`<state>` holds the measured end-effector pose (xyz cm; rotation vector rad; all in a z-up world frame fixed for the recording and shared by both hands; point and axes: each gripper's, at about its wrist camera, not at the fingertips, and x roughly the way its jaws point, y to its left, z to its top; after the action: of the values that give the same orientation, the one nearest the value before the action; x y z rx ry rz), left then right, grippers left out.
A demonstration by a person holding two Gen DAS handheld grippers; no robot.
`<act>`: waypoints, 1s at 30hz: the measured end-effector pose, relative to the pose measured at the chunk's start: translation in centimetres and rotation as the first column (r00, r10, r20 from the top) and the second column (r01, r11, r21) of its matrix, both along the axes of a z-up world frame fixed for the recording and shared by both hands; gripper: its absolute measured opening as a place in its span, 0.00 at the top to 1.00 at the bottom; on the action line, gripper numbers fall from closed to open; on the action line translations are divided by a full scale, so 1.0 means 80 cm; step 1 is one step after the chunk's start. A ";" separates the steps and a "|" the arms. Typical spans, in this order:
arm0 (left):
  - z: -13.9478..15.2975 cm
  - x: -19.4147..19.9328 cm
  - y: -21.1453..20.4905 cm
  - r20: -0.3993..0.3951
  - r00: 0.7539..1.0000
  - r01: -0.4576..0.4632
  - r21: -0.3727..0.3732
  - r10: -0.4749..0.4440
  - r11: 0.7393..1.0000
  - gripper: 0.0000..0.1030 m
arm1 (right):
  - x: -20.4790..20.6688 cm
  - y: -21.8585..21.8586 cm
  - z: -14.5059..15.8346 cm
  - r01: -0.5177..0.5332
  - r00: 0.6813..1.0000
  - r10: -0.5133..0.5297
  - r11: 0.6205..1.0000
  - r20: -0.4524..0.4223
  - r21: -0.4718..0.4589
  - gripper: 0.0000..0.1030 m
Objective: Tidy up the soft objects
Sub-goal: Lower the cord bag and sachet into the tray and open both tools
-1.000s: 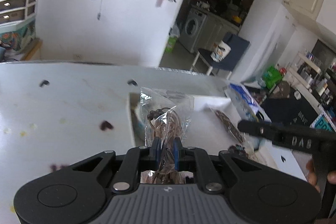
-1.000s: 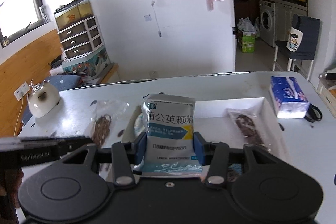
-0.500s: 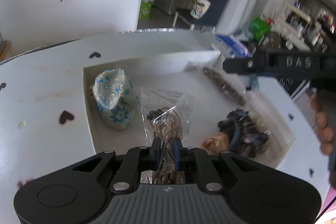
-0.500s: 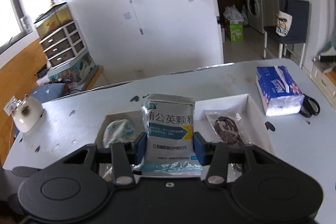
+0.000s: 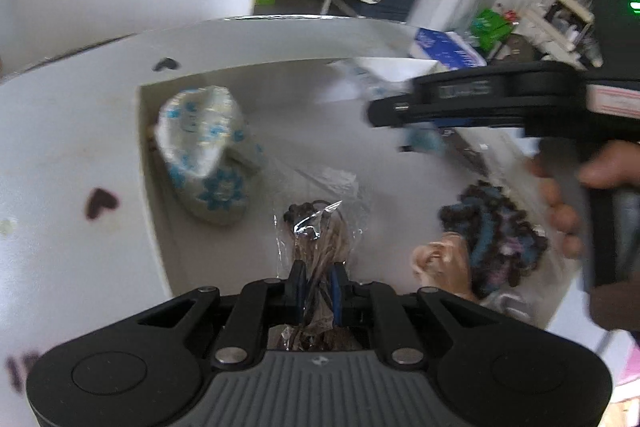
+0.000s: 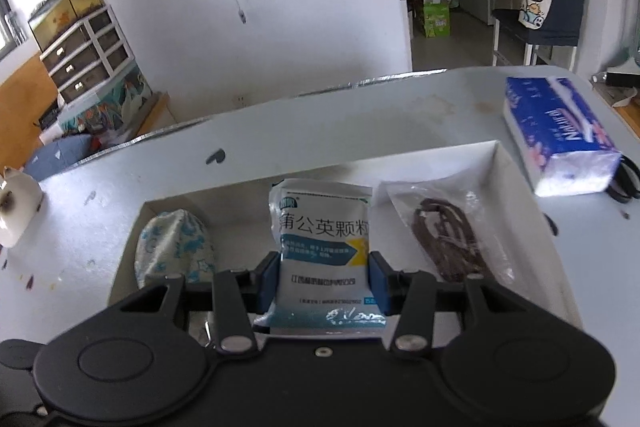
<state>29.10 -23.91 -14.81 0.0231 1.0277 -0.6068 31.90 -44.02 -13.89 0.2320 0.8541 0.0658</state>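
White cardboard walls of a shallow box (image 6: pixel 505 167) on the pale table (image 6: pixel 360 115) frame both grippers. The left gripper (image 5: pixel 317 285) is clamped on a clear plastic bag of brown cords (image 5: pixel 320 243), held just above the box floor beside a blue-flowered cloth pouch (image 5: pixel 208 155). The right gripper (image 6: pixel 323 281) pinches a white and blue printed sachet (image 6: pixel 323 243) over the box, between that pouch and another bagged dark cord (image 6: pixel 444 235). A dark blue knitted bundle (image 5: pixel 492 231) lies inside too.

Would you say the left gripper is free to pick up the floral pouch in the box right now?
Probably not: the left gripper is shut on a clear bag, though nothing blocks the pouch.
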 end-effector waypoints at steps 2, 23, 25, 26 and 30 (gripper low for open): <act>-0.001 0.000 -0.004 0.000 1.000 0.006 -0.003 -0.006 1.000 0.87 | 0.008 0.003 -0.007 -0.019 1.000 0.018 1.000 -0.010 -0.010 0.49; 0.030 -0.008 0.008 0.048 0.998 -0.033 -0.047 0.035 0.998 0.37 | -0.029 -0.003 0.027 -0.042 0.999 0.042 0.999 0.014 -0.018 0.26; 0.039 -0.011 0.010 0.061 0.997 -0.040 -0.052 0.043 0.998 0.36 | -0.037 -0.003 0.037 -0.046 0.998 0.046 0.999 0.031 -0.016 0.26; 0.044 -0.013 0.011 0.069 0.996 -0.044 -0.055 0.048 0.998 0.36 | -0.041 -0.003 0.042 -0.047 0.998 0.048 0.999 0.039 -0.017 0.26; 0.064 -0.026 0.014 0.102 0.992 -0.062 -0.059 0.068 0.996 0.31 | -0.058 -0.002 0.063 -0.061 0.995 0.062 0.998 0.073 -0.020 0.26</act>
<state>27.05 -22.77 -9.71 -0.0274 0.9070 -0.5684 27.28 -44.21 -8.86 0.1852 0.7878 0.1232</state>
